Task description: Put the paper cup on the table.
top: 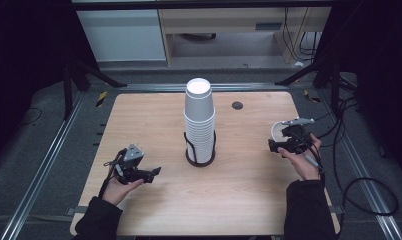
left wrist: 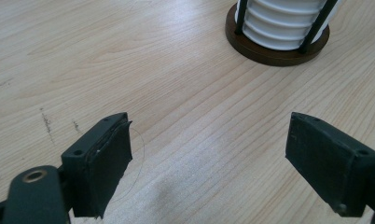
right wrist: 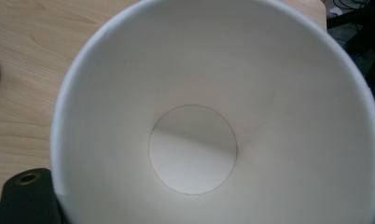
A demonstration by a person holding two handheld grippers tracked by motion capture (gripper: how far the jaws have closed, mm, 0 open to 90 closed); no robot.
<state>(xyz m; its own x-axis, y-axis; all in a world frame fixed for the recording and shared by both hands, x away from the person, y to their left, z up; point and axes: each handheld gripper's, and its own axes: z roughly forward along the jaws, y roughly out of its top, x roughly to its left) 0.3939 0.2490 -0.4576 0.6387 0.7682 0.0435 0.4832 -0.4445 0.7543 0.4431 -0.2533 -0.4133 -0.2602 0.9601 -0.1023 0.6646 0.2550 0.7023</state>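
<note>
The right gripper [top: 284, 139] sits at the right side of the table [top: 154, 120], held in the person's right hand [top: 304, 162]. In its own view we look straight into a white paper cup [right wrist: 213, 116] whose mouth faces the camera, with the round bottom seen at the center. We cannot see the jaws there. In the high view the cup [top: 278, 129] shows as a white rim at the far-left side of this gripper, at the jaws. We read the cup as held, though the pads themselves are hidden.

The left gripper [top: 151, 173] is at the near-left of the table, in the left hand [top: 121, 187]. In its own view the 2 jaws stand well apart with bare wood between them. Nothing is gripped.

The stack [top: 199, 120] of white cups stands upside down at the table's center, between the 2 grippers and well apart from both. It rests in a holder [top: 200, 161] with a dark round base and thin black uprights. In the left gripper view, the holder [left wrist: 274, 51] lies ahead of the jaws and to the right, apart from them.
</note>
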